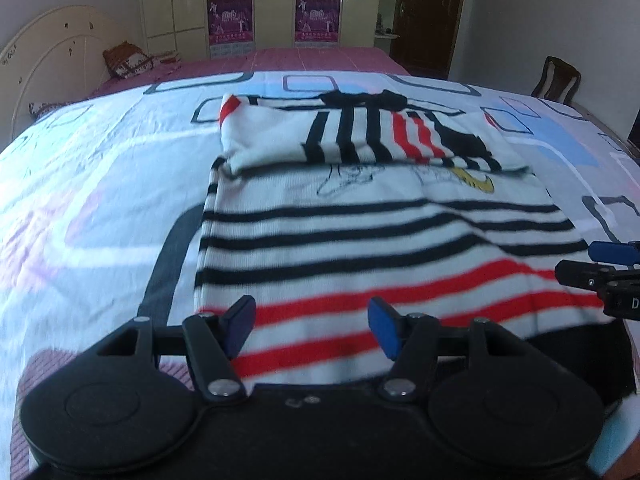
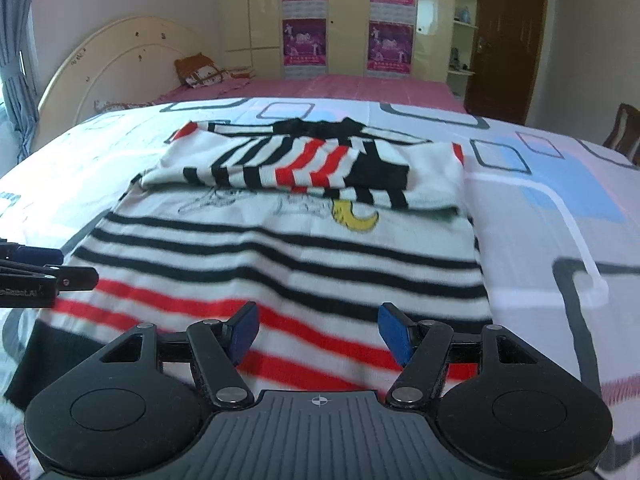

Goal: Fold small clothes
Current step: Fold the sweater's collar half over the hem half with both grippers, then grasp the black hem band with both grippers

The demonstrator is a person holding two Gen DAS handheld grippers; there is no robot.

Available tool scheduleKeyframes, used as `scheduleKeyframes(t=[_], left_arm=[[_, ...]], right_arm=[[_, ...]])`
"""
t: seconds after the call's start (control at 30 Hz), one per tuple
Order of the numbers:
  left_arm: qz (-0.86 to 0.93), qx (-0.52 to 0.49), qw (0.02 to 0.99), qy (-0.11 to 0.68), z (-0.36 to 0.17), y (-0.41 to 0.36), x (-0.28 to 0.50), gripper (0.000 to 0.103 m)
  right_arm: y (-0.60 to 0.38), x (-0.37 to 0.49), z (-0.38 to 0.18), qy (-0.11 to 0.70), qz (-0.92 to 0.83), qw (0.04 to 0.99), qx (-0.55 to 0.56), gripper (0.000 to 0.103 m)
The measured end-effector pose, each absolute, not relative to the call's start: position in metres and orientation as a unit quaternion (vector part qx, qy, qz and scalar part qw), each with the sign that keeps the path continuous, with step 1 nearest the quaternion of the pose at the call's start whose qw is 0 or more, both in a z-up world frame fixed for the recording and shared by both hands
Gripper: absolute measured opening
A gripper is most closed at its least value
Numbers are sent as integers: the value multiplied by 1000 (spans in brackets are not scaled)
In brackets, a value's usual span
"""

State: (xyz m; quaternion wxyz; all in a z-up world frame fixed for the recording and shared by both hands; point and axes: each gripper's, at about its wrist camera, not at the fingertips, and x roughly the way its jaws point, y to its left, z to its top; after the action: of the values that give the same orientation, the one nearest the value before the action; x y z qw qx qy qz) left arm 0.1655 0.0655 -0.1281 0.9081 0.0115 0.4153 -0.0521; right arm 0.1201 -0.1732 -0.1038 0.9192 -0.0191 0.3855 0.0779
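A small white sweater [image 1: 360, 232] with black and red stripes lies flat on the bed, its sleeves folded across the chest at the far end. It also shows in the right wrist view [image 2: 288, 248]. My left gripper [image 1: 312, 326] is open and empty, just above the red-striped hem on the left side. My right gripper [image 2: 318, 334] is open and empty above the hem on the right side. The right gripper shows at the right edge of the left wrist view [image 1: 600, 268]; the left one shows at the left edge of the right wrist view [image 2: 40, 276].
The sweater lies on a white bedsheet [image 1: 100, 184] with grey, blue and pink squares. A pink cover [image 2: 360, 88], a pillow [image 2: 200, 72] and a headboard [image 2: 120, 64] are beyond. Wardrobes, a door and a wooden chair [image 1: 556, 78] stand at the back.
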Motion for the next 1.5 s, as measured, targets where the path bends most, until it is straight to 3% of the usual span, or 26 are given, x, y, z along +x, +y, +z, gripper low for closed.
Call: scheduleKeyframes(t=[0.53,1.13,1.17,1.2,1.23,1.3,1.5], left_arm=[[-40,-26,889,456,-148,103,111,58],[-103,-99,865,480,-162,110,101,29],[-103,-99,865,480,-162,110,101,25],[-104,-100,865,480,-162,110,102,21],[-104,-99,865,480,-163,110,102,20],[-107,-99,866,479,-162,110,102,14],[-114,-97,870,469,-160,109,101,9]], right_arm=[[-196,61,-117,413,25,910,-12,65],[-234,28,-132,445,-25,894,38,65],[-235,28,-134,450,-22,892,48,59],[-236,28,-136,453,-15,889,60,40],[-237,28,-136,454,-13,888,69,34],[-236,29,-136,454,-14,888,72,34],[-237,30,-132,456,-3,886,85,12]])
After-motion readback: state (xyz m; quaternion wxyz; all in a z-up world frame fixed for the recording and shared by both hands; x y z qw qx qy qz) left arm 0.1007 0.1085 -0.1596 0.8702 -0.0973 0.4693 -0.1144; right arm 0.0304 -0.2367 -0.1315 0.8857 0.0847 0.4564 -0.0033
